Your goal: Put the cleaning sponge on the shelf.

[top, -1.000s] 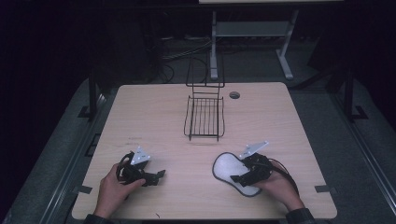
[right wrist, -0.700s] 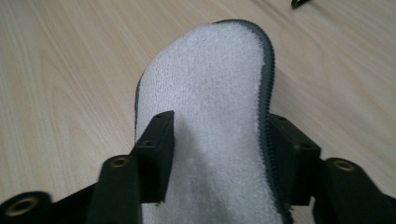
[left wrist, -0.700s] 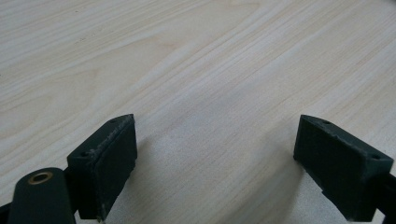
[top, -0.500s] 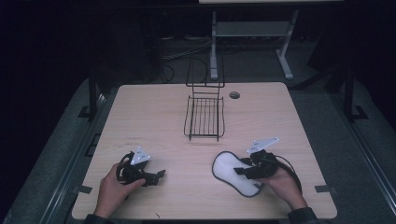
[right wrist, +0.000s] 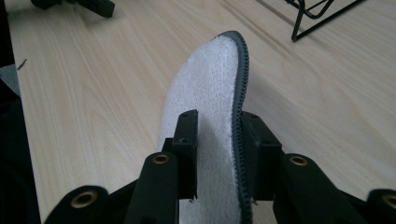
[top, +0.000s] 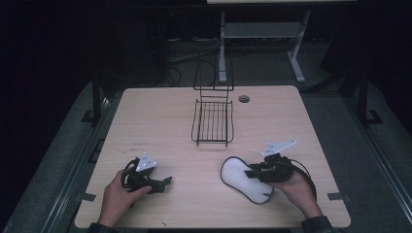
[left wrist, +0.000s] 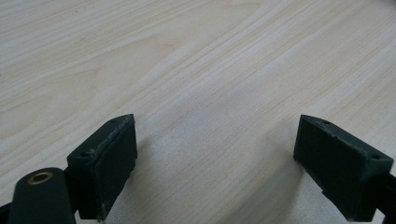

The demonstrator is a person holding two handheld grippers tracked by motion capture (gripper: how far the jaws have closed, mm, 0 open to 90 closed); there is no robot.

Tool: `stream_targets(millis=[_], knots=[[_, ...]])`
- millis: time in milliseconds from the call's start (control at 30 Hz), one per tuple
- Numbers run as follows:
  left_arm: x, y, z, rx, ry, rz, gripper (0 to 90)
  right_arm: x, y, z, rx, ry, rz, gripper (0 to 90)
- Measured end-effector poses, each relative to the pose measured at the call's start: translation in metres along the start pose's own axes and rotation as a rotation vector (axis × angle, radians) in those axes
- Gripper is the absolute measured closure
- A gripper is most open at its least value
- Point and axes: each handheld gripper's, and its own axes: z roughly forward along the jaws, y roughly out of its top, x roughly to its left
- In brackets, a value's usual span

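Since the earlier high-view frames, the right gripper (top: 253,173) has risen slightly and its jaws have just been closing on the white insole (top: 241,177), which now lies between them; the left gripper (top: 165,182) has kept its place. Seen along the right gripper (right wrist: 218,140), the insole (right wrist: 210,88) is a white, terry-like pad with a dark grey stitched edge. Both black pads press on it, one on the white face and one on the grey rim, so the grip is closed on the insole. Its far end curves up and away from the jaws, and whether that end touches the tabletop cannot be told with certainty. In the high view the insole sits at the near right of the wooden table (top: 160,121), just left of the right hand (top: 296,187), with its heel end toward the near edge. No brand, label or writing can be read on the insole or on either gripper.

Farther out, the left gripper (left wrist: 215,154) holds its jaws wide apart over bare, pale wood grain with nothing between them; it rests low at the near left of the table in the left hand (top: 116,196). A black wire rack (top: 213,121) stands at the table's middle, well apart from both grippers, with a tall wire back. A small round cable hole (top: 244,99) lies just right of the rack near the far edge.
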Motion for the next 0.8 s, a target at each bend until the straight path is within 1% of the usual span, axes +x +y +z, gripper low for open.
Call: stream_targets(millis=[100, 233, 300, 500, 700, 800], knots=[[0.0, 0.0, 0.0, 0.0, 0.0, 0.001, 12.6, 0.001, 0.001, -0.004, -0.014, 0.012, 0.004, 72.9], [0.0, 0.0, 0.0, 0.0, 0.001, 0.0, 12.7, 0.001, 0.004, -0.008, -0.035, 0.018, -0.005, 75.6], [0.0, 0.0, 0.0, 0.0, 0.0, 0.0, 12.6, 0.002, 0.004, -0.009, -0.042, 0.024, 0.001, 77.0], [0.0, 0.0, 0.0, 0.0, 0.0, 0.0, 12.6, 0.001, 0.004, -0.012, -0.06, 0.011, 0.003, 80.9], [0.0, 0.0, 0.0, 0.0, 0.0, 0.0, 12.6, 0.001, 0.002, -0.016, -0.064, 0.002, 0.002, 81.2], [0.0, 0.0, 0.0, 0.001, 0.0, 0.0, 12.6, 0.001, 0.002, -0.018, -0.065, -0.017, -0.005, 81.3]])
